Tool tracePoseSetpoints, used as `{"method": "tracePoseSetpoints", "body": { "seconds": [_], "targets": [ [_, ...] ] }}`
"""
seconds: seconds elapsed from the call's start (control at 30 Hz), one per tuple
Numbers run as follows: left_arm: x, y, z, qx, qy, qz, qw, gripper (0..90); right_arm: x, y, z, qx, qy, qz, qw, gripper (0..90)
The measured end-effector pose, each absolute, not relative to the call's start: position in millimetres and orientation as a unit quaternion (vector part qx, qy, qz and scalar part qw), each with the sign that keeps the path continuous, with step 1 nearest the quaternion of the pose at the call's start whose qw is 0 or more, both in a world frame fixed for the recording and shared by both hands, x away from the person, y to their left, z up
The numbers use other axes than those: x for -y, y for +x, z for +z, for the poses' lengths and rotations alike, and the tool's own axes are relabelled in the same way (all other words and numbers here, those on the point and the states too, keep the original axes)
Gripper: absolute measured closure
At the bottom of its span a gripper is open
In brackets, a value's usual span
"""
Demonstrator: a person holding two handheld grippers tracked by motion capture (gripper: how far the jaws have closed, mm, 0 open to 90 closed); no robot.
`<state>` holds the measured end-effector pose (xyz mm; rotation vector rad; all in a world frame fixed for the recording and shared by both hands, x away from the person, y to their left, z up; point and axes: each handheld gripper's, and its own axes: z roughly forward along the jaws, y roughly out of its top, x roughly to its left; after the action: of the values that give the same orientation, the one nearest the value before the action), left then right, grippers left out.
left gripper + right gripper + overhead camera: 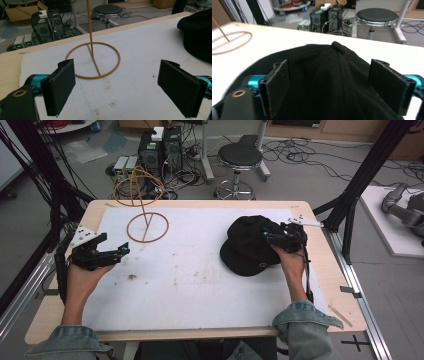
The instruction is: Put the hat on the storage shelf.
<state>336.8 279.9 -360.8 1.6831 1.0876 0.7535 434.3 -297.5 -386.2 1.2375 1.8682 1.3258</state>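
Black baseball cap [250, 247] lying on the right of the white table mat [200, 285], well apart from the yellow wire hat stand [145, 215] at far left. Right gripper [329, 87] straddles the crown, jaws apart, pads not pressing. Left gripper [117, 92] hovers with jaws wide, holding nothing. The cap is probably light and soft; a pinch on the crown fabric or the stiffer brim would hold.

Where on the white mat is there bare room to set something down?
The widest free patch lies mid-mat, between the wire hat stand and the black cap, running to the near edge. The right side is crowded: the cap with the right tongs over it.
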Motion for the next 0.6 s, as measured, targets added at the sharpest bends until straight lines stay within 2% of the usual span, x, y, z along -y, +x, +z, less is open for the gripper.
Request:
{"method": "tracePoseSetpoints", "body": {
  "seconds": [0.1, 0.33, 0.37, 0.47, 0.5, 0.53, 0.6],
  "targets": [
    [-280.4, 337.1, -360.9, -0.447, 0.688, 0.309, 0.480, 15.1, 294.3, 442.6, -387.6, -0.699, 0.449, 0.487, 0.270, 26.1],
    [-281.9, 337.3, -360.9, -0.448, 0.687, 0.308, 0.481, 15.1, 295.9, 452.0, -398.9, -0.704, 0.464, 0.477, 0.249, 29.4],
    [-281.9, 337.6, -361.0, -0.449, 0.686, 0.309, 0.482, 15.1, 294.7, 452.1, -398.9, -0.706, 0.460, 0.479, 0.246, 35.7],
    [-281.9, 337.7, -361.0, -0.449, 0.686, 0.309, 0.482, 15.1, 293.8, 452.8, -399.8, -0.711, 0.457, 0.475, 0.246, 40.2],
    [-281.7, 337.8, -361.0, -0.449, 0.686, 0.308, 0.482, 15.2, 293.5, 453.2, -400.7, -0.714, 0.458, 0.472, 0.240, 47.4],
    [-281.5, 337.8, -361.1, -0.449, 0.686, 0.309, 0.482, 15.2, 293.5, 453.2, -400.7, -0.714, 0.458, 0.472, 0.240, 47.4],
    [-281.5, 338.2, -361.2, -0.449, 0.687, 0.309, 0.480, 15.2, 292.7, 452.4, -400.1, -0.717, 0.459, 0.466, 0.241, 57.2]
  ]
}}
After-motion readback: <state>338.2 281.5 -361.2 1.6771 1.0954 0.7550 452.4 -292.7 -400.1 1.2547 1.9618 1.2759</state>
